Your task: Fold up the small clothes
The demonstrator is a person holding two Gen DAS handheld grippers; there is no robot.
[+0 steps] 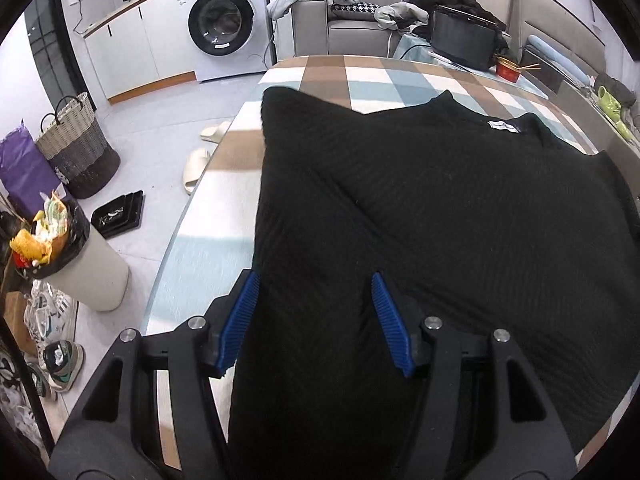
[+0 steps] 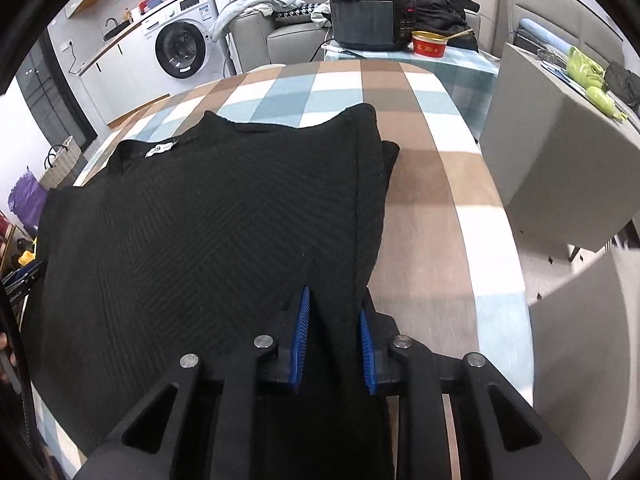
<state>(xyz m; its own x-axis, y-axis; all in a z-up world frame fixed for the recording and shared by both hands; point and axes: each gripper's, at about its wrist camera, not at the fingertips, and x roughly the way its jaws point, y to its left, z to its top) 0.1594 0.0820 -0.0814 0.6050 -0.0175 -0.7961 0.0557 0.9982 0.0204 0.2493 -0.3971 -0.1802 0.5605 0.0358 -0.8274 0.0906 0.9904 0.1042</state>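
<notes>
garment: a black ribbed top (image 1: 460,208) is being spread over the checked tablecloth (image 1: 344,76), neck label (image 1: 503,125) toward the far edge, both sleeves already being laid inward over the body, so the fold is probably being counted as partway done

left gripper (image 1: 314,320): jaws are being held apart, the near hem strip is sitting between the blue pads (image 1: 240,320) but nothing is being pinched, so released

right gripper (image 2: 334,344): jaws are being kept much narrower with a ridge of cloth running up between them; whether the pads are actually pressing on it is not being shown clearly, so can't tell

risk 1: if only the top layer is being caught at the hem, the folded-in sleeve (image 2: 372,184) is likely getting dragged out of place when the hem is being lifted

risk 2: with one side loose and the other maybe gripped, the fold is probably being pulled crooked

risk 3: the left edge of the top is lying close to the table's rim, so cloth could be sliding off there

hidden stuff: the very bottom hem is being blocked by both gripper bodies, the fingertips are being lost against black fabric, and no person is being shown
</notes>
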